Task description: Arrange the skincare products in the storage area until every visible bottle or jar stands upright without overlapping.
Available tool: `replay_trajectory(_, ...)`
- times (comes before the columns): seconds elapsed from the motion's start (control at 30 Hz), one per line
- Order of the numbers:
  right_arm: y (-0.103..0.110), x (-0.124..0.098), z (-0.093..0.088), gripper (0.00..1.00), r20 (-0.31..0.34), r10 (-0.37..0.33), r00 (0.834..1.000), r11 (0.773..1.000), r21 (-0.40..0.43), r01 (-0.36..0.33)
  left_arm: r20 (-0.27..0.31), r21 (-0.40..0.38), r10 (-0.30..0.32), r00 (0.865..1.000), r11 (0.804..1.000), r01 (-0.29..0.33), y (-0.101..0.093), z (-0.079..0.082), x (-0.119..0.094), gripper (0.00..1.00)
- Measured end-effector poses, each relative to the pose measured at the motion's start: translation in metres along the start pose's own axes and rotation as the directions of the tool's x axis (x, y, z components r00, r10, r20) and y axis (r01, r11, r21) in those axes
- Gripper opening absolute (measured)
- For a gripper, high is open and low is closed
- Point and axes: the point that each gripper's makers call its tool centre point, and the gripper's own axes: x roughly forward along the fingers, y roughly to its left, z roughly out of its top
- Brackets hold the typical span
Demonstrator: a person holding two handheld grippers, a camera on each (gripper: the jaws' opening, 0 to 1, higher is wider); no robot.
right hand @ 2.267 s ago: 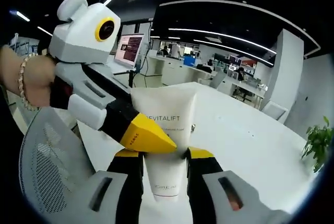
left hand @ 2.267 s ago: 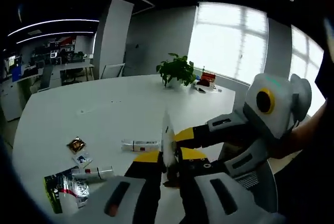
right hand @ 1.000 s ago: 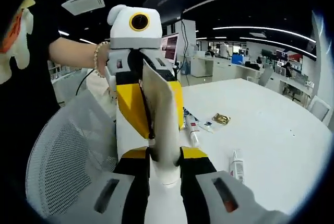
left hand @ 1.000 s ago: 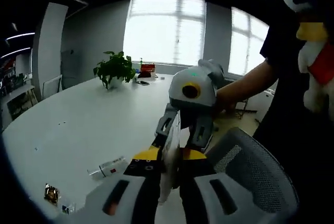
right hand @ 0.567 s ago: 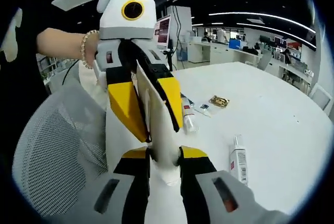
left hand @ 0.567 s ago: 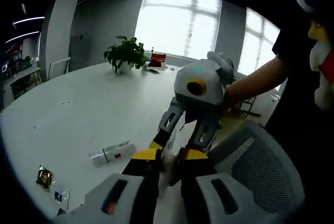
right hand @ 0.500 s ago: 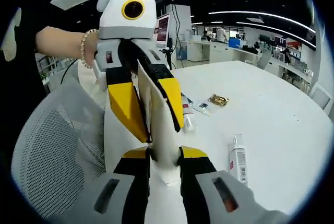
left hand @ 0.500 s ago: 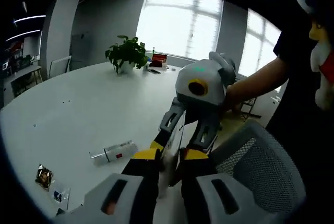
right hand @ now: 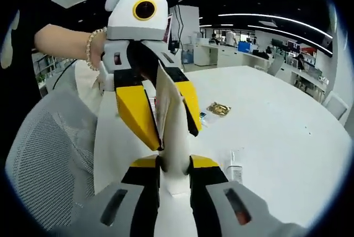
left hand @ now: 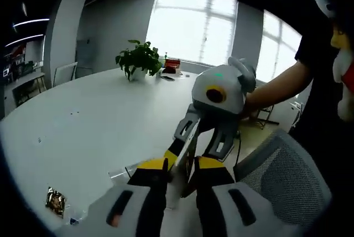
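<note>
I have the white cream tube (right hand: 172, 137) lifted off the white table (right hand: 287, 132), above the table edge beside a mesh chair (right hand: 44, 154). My right gripper (right hand: 173, 162) is clamped on its lower end; my left gripper (left hand: 181, 165) is pinched on the flat crimped end. With both pulling on a soft tube, I judge a twist could make it slip or buckle. A small bottle (right hand: 236, 166) and a gold sachet (right hand: 215, 109) lie flat below; a careless descent could knock them.
</note>
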Motion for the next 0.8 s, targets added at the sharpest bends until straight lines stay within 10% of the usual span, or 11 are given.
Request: replay_trajectory(0.8,-0.030,0.006,0.003,0.20,0.006,0.051,0.999,0.999,-0.007,-0.051,0.013,-0.005,0.011,1.000,1.000,-0.011,0.033,0.009,0.009,0.19)
